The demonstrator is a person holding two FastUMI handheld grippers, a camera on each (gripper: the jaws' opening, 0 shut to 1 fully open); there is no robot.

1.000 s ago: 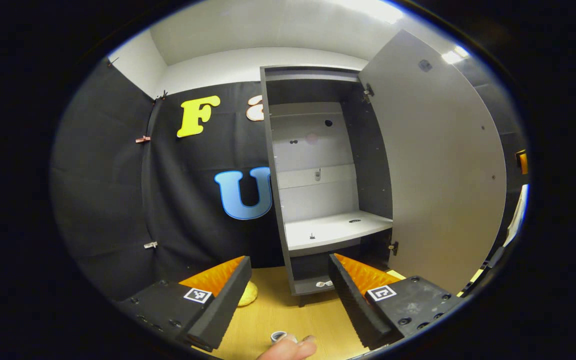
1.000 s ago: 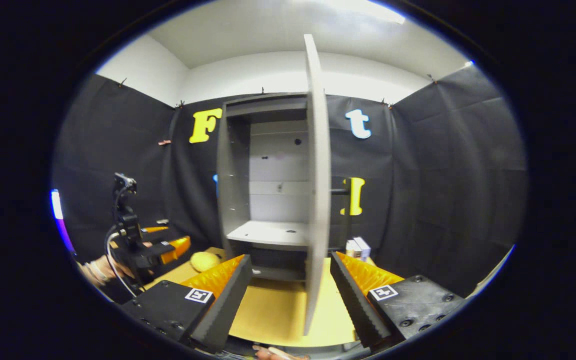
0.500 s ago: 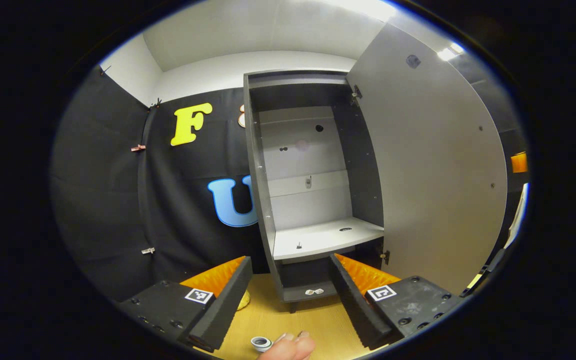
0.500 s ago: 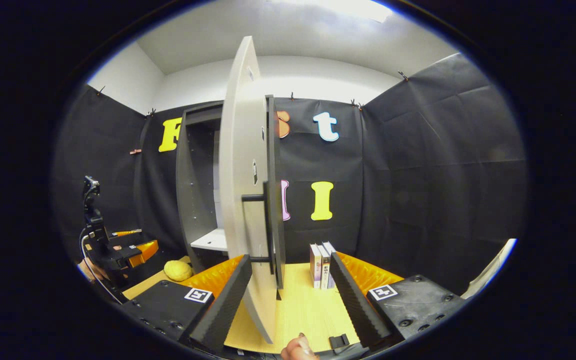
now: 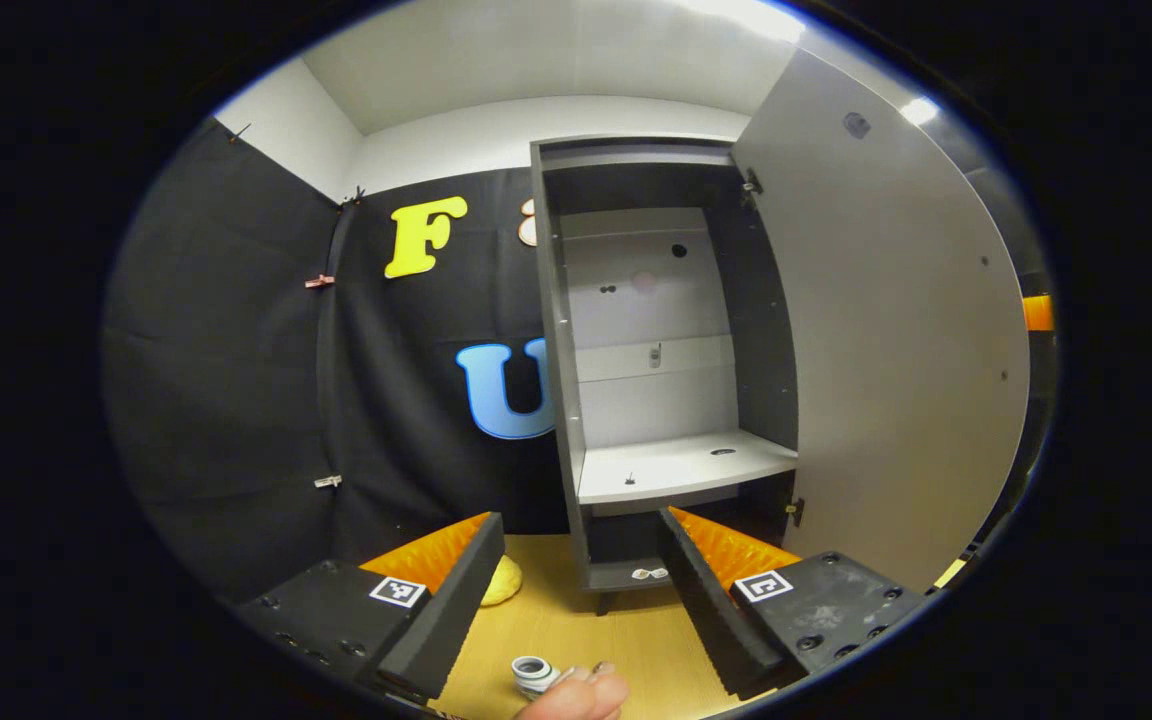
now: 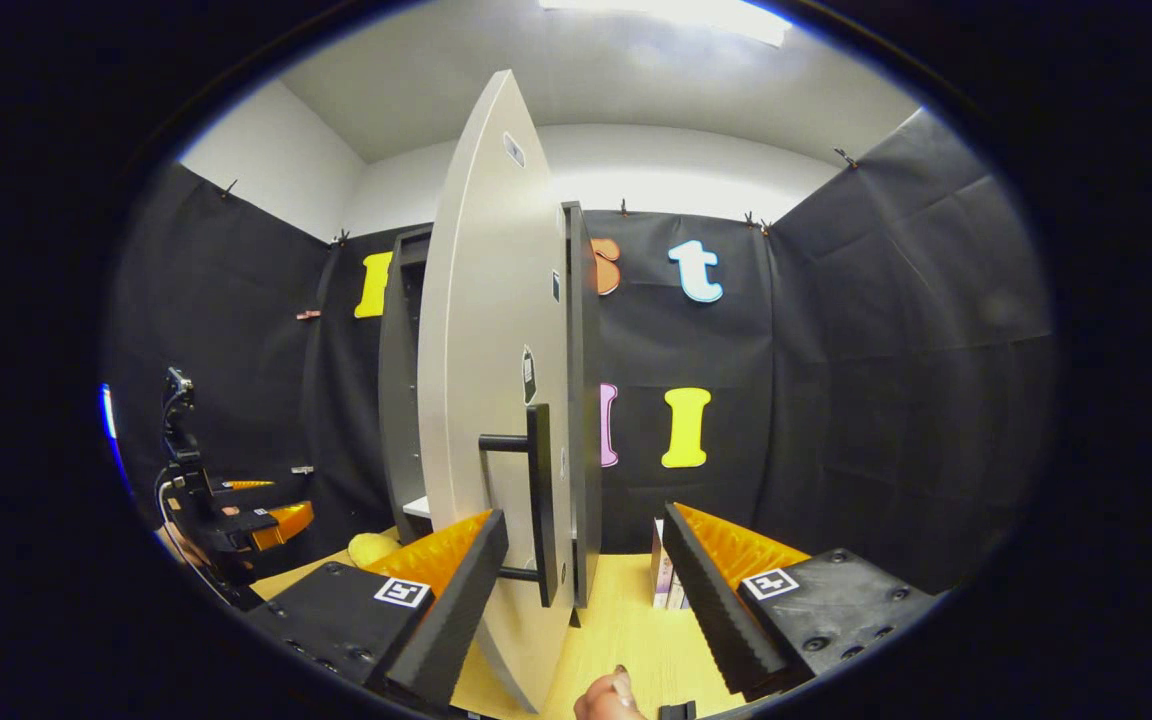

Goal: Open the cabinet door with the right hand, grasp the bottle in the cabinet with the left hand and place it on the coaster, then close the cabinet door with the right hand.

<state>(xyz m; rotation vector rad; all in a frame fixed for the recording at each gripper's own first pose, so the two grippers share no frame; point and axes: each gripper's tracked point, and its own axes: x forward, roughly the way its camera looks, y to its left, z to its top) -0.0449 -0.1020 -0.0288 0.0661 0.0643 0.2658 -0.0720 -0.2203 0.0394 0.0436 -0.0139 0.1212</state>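
The grey cabinet [image 5: 556, 330] stands with its door [image 5: 886, 330] swung wide to the right, and its white shelf [image 5: 676, 468] is bare. My left gripper [image 5: 578, 528] is open in front of the cabinet's base, holding nothing. Below it on the wooden table, a small round white-rimmed bottle top [image 5: 533, 675] shows beside a person's fingertip [image 5: 576, 695]. In the right gripper view the door [image 6: 481, 400] is nearly edge-on, its outer face and black bar handle [image 6: 539, 505] showing. My right gripper [image 6: 584, 520] is open, and the handle appears between its fingers, untouched.
A yellow lump [image 5: 501, 580] lies on the table left of the cabinet's foot, also seen as the yellow lump [image 6: 371, 548]. A few books [image 6: 666, 585] stand right of the cabinet. The left gripper [image 6: 256, 515] and the hand holding it are at far left.
My right gripper has swung round the door's free edge to its outer face, closing in on the handle. The door stays wide open. My left gripper has shifted only slightly.
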